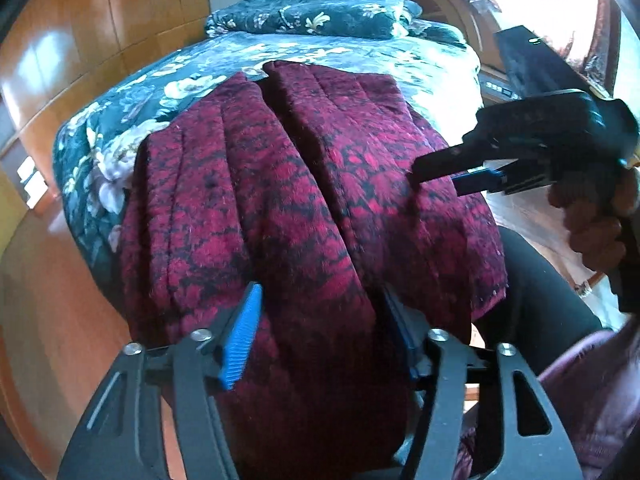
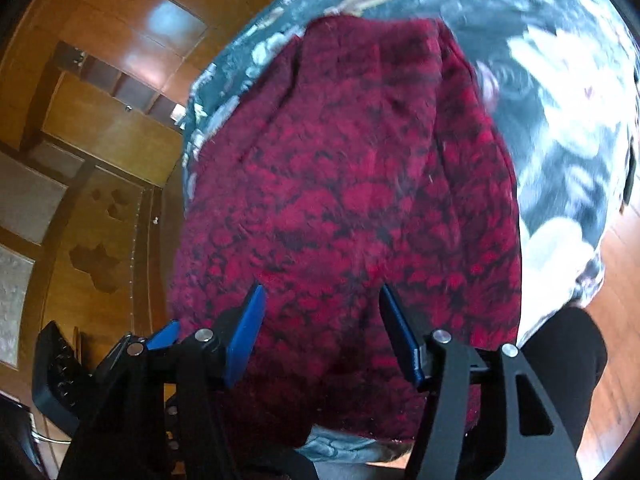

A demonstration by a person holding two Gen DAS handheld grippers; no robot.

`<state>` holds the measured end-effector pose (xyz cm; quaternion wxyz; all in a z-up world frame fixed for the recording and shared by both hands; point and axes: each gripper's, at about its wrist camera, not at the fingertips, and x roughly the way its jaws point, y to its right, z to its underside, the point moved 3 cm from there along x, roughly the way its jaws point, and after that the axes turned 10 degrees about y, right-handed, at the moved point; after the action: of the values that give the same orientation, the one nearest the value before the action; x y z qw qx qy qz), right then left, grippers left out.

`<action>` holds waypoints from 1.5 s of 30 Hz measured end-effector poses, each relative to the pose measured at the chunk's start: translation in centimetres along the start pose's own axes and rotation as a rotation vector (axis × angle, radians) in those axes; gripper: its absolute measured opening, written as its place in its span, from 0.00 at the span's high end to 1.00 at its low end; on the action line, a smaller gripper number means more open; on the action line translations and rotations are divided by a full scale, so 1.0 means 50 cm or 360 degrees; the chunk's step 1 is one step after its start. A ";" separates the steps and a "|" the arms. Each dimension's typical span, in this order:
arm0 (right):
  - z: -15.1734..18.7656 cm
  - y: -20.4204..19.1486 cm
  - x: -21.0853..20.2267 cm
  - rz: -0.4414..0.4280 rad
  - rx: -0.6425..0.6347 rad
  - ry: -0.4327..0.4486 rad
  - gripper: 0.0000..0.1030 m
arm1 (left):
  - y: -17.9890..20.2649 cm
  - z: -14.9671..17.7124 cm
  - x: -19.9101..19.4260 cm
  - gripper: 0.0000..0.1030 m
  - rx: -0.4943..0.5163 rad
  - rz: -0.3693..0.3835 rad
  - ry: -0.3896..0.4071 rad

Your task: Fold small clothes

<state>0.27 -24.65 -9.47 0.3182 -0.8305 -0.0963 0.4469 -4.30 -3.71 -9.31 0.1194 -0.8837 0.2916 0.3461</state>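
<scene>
A dark red and black patterned garment point(image 1: 304, 200) lies folded in long pleats on a bed with a dark floral bedspread point(image 1: 132, 104). My left gripper point(image 1: 320, 320) is open, its blue-padded fingers point(image 1: 242, 336) spread just above the garment's near end, holding nothing. My right gripper point(image 1: 436, 180) shows at the right of the left wrist view, hovering at the garment's right edge. In the right wrist view the right gripper point(image 2: 322, 320) is open over the same garment point(image 2: 352, 184), empty.
A folded dark floral quilt point(image 1: 320, 8) sits at the far end of the bed. Wooden floor point(image 1: 60, 60) and wooden cabinets point(image 2: 100, 120) surround the bed. The person's dark-clothed leg point(image 1: 532, 292) is at the right, by the bed's edge.
</scene>
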 end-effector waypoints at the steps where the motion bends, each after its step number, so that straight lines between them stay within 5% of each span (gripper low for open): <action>1: 0.005 0.004 0.011 -0.0036 0.0037 -0.0030 0.44 | -0.001 0.004 0.000 0.57 -0.0007 0.0023 0.0003; 3: 0.012 -0.007 0.026 -0.0090 0.0013 -0.0077 0.63 | -0.008 -0.001 -0.004 0.80 -0.0041 0.0054 0.0015; 4: 0.013 -0.018 0.025 -0.0070 -0.0042 -0.0065 0.77 | -0.013 -0.006 -0.011 0.86 -0.0060 0.0054 0.0029; 6: 0.002 -0.049 0.008 -0.0065 -0.0173 -0.0016 0.86 | -0.039 -0.020 -0.030 0.89 -0.0153 0.0073 0.0061; 10: -0.050 -0.095 -0.053 -0.0152 -0.0306 0.0138 0.88 | -0.119 -0.059 -0.083 0.90 -0.0377 0.0071 0.0185; 17: -0.239 -0.107 -0.177 -0.0255 -0.0247 0.0491 0.88 | -0.351 -0.167 -0.158 0.90 -0.0726 -0.0214 0.0430; 24: -0.548 0.003 -0.258 0.0031 -0.0053 0.0851 0.88 | -0.608 -0.275 -0.162 0.90 -0.0884 -0.0701 0.0472; 26: -0.615 0.049 -0.254 0.0081 0.0061 0.0879 0.82 | -0.675 -0.285 -0.155 0.89 -0.0965 -0.0848 0.0441; 27: -0.656 0.089 -0.246 0.0123 0.0123 0.0886 0.68 | -0.708 -0.288 -0.145 0.87 -0.0998 -0.0929 0.0404; 28: -0.673 0.113 -0.235 0.0094 0.0175 0.0864 0.28 | -0.736 -0.286 -0.136 0.87 -0.1042 -0.1022 0.0365; 29: -0.682 0.136 -0.231 0.0051 0.0233 0.0850 0.10 | -0.759 -0.281 -0.127 0.87 -0.1083 -0.1060 0.0335; 31: -0.700 0.196 -0.235 0.0089 0.0366 0.0892 0.05 | -0.790 -0.275 -0.115 0.81 -0.1123 -0.1104 0.0296; 33: -0.688 0.238 -0.246 0.0117 0.0448 0.0951 0.05 | -0.802 -0.266 -0.111 0.44 -0.1113 -0.1199 0.0271; 34: -0.676 0.252 -0.244 0.0118 0.0478 0.0935 0.05 | -0.800 -0.260 -0.112 0.42 -0.1088 -0.1226 0.0284; 37: -0.607 0.279 -0.245 0.0132 0.0453 0.0846 0.05 | -0.773 -0.230 -0.101 0.42 -0.1089 -0.1090 0.0280; 41: -0.449 0.279 -0.189 0.0075 0.0368 0.0569 0.07 | -0.675 -0.166 -0.067 0.42 -0.1075 -0.0690 0.0234; 45: -0.269 0.230 -0.096 -0.0051 0.0319 0.0242 0.22 | -0.539 -0.084 -0.042 0.42 -0.1062 -0.0289 0.0141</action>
<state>6.86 -41.68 -7.94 0.4133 -0.8242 -0.0401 0.3850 12.86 17.03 -4.57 -0.1586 -0.9105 0.0876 0.3718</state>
